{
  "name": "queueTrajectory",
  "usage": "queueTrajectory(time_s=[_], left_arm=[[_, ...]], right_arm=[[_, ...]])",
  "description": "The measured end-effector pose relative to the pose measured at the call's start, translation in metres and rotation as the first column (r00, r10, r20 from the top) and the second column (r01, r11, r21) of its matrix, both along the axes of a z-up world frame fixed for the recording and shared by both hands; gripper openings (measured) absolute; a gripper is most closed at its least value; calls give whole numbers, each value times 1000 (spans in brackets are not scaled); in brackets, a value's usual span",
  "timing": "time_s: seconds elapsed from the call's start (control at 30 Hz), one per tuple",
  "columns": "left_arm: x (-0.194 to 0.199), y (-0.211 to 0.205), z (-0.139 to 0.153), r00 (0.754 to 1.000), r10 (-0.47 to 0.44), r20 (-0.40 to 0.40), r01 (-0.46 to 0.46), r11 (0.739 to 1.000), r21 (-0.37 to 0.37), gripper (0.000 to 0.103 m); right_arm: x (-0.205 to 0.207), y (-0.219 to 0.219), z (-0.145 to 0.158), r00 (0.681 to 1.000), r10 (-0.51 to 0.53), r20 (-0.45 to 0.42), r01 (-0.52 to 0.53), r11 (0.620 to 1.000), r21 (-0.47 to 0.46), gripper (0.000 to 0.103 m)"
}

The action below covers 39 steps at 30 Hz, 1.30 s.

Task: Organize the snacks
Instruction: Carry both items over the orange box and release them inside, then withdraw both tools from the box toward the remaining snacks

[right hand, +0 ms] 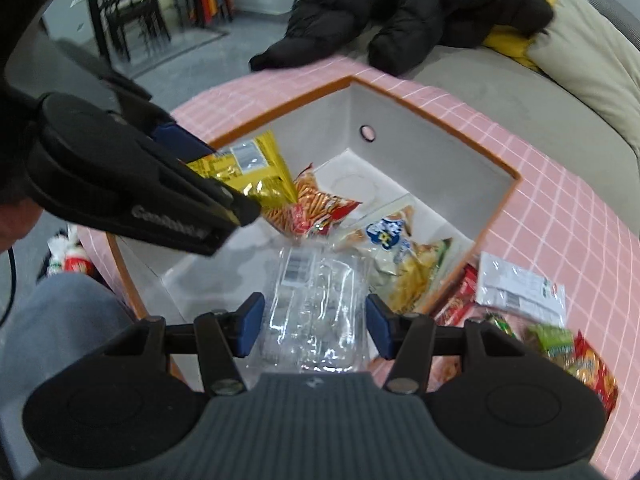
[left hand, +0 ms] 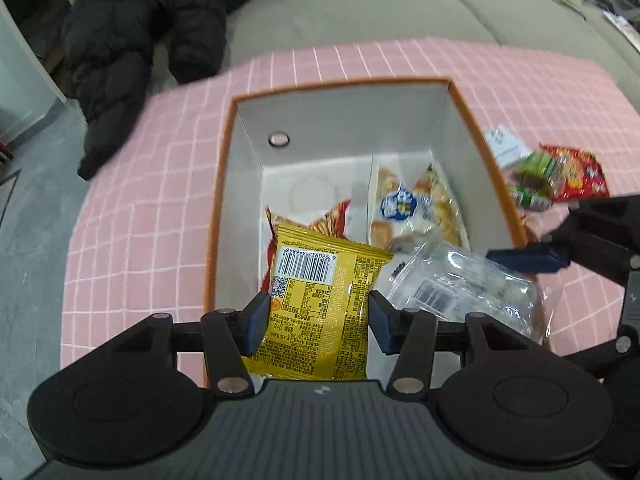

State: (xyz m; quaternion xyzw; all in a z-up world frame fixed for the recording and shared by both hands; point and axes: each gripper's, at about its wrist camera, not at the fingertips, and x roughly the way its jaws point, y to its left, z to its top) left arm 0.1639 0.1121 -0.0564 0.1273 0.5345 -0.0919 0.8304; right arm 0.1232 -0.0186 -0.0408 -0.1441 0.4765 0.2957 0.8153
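While the left gripper (left hand: pixel 318 322) pinched a yellow snack packet (left hand: pixel 320 300) between part-open pads over the near end of the orange-rimmed box (left hand: pixel 486 148), the right gripper (right hand: pixel 315 322) clamped a clear bag of white sweets (right hand: pixel 316 312) beside it. Two packs, a red-striped packet (right hand: pixel 316 204) and a pale chip bag (right hand: pixel 400 248), already lay inside; several snacks (right hand: pixel 520 286) remained on the pink checked cloth (right hand: pixel 560 200) to the right, so roughly half was done.
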Motion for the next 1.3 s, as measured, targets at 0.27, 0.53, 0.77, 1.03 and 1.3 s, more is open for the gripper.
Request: queueTrajectory(time_s=[0.27,0.53,0.77,1.03,1.3], left_arm=[[17,-1,-23,999,-21,-48,24,998,50,59],[29,-5,-42,995,-25,-98,33,996,86,59],[29,-3,-45,994,-17,-104,27,995,101,60],[22,-2,-32,998,-23,-65,29,994,107,69],[1,-7,13,996,2,90,-8,997,70,70]], right_arm=[[16,26,-32,996,88,26,-84,986,-142,52],[25,33,-48,990,134,34,-123,967,-223,53],[24,30,-44,990,134,36,-123,966,-226,52],[18,29,-29,989,138,61,-121,968,-218,64],[4,4,12,988,60,140,-43,992,-121,73]])
